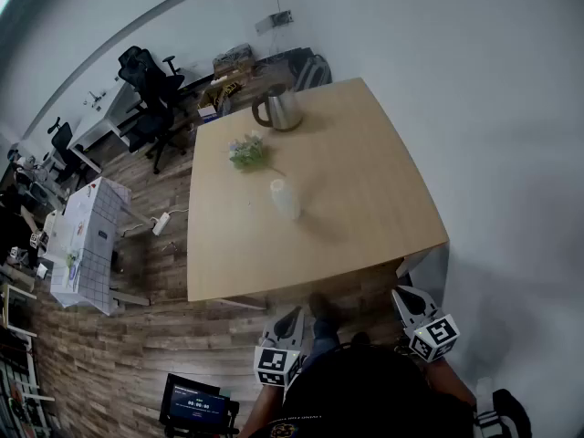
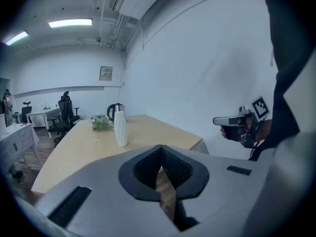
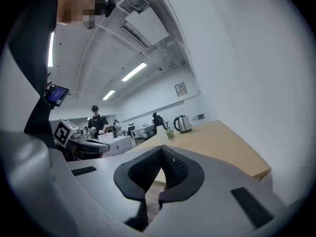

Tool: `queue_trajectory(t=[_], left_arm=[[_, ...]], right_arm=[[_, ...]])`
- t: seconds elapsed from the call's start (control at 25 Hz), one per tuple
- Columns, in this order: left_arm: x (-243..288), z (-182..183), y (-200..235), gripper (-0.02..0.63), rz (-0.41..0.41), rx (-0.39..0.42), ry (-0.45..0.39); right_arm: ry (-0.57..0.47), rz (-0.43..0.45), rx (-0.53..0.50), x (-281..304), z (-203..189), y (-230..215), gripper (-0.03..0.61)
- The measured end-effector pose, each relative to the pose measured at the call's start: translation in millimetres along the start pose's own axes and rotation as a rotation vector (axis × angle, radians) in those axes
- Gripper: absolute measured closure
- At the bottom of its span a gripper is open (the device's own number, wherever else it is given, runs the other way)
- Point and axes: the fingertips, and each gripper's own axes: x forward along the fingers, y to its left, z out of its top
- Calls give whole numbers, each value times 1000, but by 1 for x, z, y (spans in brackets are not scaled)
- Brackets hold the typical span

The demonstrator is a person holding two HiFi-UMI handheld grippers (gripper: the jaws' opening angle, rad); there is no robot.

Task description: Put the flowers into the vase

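A white ribbed vase (image 1: pixel 285 198) stands upright near the middle of the wooden table (image 1: pixel 365 153). A small bunch of flowers (image 1: pixel 247 151) with green leaves lies on the table beyond it, toward the kettle. The vase (image 2: pixel 120 128) and the flowers (image 2: pixel 100 123) also show in the left gripper view, and the vase (image 3: pixel 160 138) in the right gripper view. My left gripper (image 1: pixel 290 321) and right gripper (image 1: pixel 407 301) hover off the table's near edge, both shut and empty, well short of the vase.
A steel kettle (image 1: pixel 278 108) stands at the table's far end. Office chairs (image 1: pixel 151 89) and desks sit to the far left, a white cabinet (image 1: pixel 87 245) beside the table. A white wall runs along the right. A person (image 3: pixel 95 118) stands in the background.
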Motion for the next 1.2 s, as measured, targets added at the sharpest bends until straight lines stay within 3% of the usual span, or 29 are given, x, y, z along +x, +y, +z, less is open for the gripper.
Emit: queue_trajectory(t=[0.28, 1.2], left_arm=[[7, 10, 5, 609, 10, 19, -25], [10, 9, 11, 609, 22, 1, 6]], right_arm=[[-18, 15, -18, 8, 8, -5, 561], [-5, 61, 9, 26, 4, -3, 558]])
